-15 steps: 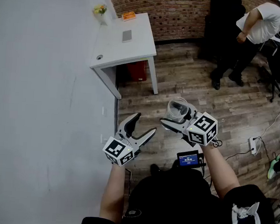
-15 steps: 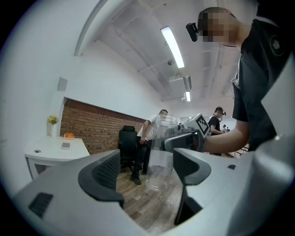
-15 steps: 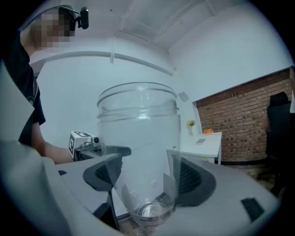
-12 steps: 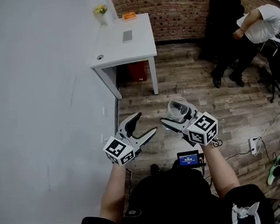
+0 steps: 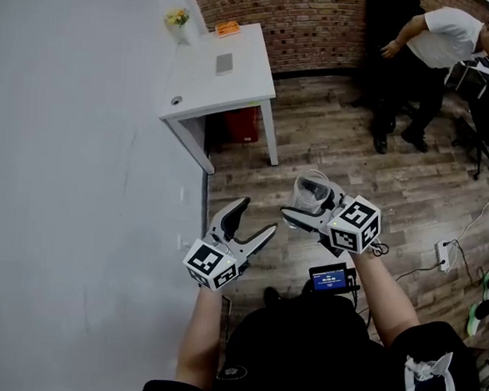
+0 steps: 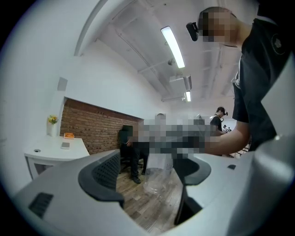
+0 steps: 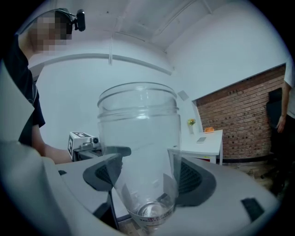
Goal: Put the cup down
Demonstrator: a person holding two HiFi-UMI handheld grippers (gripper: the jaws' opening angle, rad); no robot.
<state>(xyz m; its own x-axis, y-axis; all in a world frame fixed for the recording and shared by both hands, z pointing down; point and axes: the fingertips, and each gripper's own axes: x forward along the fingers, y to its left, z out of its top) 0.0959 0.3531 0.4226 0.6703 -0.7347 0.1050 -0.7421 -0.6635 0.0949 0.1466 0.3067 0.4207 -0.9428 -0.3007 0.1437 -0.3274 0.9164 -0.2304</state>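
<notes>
A clear plastic cup (image 5: 311, 192) (image 7: 140, 152) is held in the air above the wood floor, with my right gripper (image 5: 304, 205) (image 7: 146, 177) shut on its lower part. The cup stands mouth up between the two dark pads. My left gripper (image 5: 249, 220) (image 6: 148, 177) is open to the left of it, apart from it, with nothing between its jaws. In the left gripper view the cup (image 6: 158, 173) shows beyond the open jaws. A white table (image 5: 204, 87) stands farther off by the wall.
On the white table lie a small flower vase (image 5: 177, 21), an orange item (image 5: 228, 29) and a grey flat object (image 5: 224, 63). A red bin (image 5: 240, 123) is under it. A person in a white shirt (image 5: 443, 46) stands near the brick wall. A power strip (image 5: 443, 254) lies on the floor at right.
My left gripper has shifted very slightly to the right. The person in the white shirt has leaned further left. The cup and right gripper stay in place.
</notes>
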